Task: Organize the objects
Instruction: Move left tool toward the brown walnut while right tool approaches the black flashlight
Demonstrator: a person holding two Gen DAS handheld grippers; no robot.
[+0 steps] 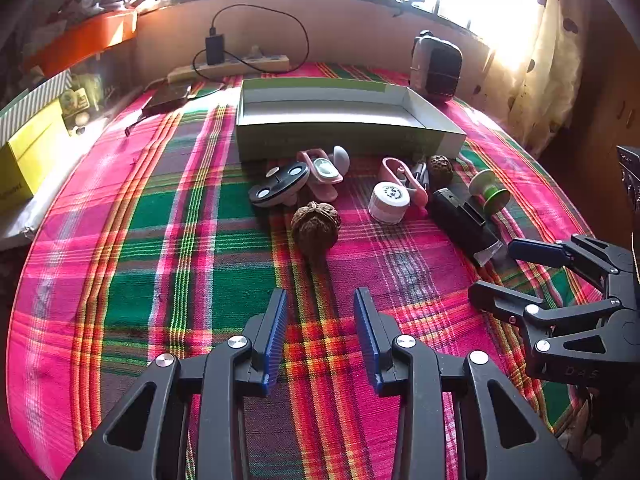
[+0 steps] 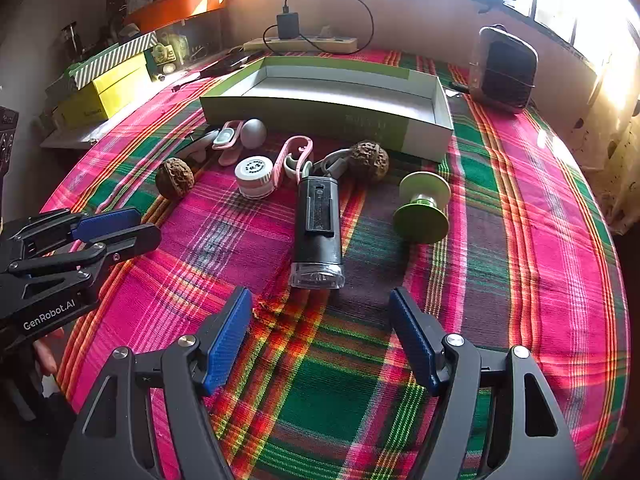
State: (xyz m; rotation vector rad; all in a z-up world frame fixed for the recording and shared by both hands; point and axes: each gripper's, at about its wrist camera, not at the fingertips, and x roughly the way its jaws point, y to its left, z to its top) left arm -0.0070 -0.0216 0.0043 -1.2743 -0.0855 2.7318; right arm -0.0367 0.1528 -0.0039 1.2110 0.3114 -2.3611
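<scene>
An open grey-green box [image 1: 348, 136] [image 2: 320, 120] lies at the back of the plaid tablecloth. In front of it are scattered a walnut [image 1: 316, 226] [image 2: 175, 178], a second walnut [image 1: 440, 170] [image 2: 370, 160], a white jar [image 1: 389, 202] [image 2: 254, 176], a black flashlight [image 1: 464, 220] [image 2: 318, 228], a green spool [image 1: 490, 194] [image 2: 424, 208], a pink clip [image 1: 400, 176] [image 2: 296, 154], a grey egg shape [image 1: 340, 158] [image 2: 253, 133] and a black disc [image 1: 280, 188]. My left gripper [image 1: 322, 296] [image 2: 146, 224] is open just short of the near walnut. My right gripper [image 2: 320, 296] [image 1: 492, 270] is open just short of the flashlight's lens end. Neither holds anything.
A power strip [image 2: 300, 44] with a charger and cable runs along the back wall. A dark boxy device [image 2: 504, 72] stands at the back right. Yellow boxes [image 2: 108, 92] are stacked off the table's left edge, and a curtain [image 1: 552, 60] hangs at the right.
</scene>
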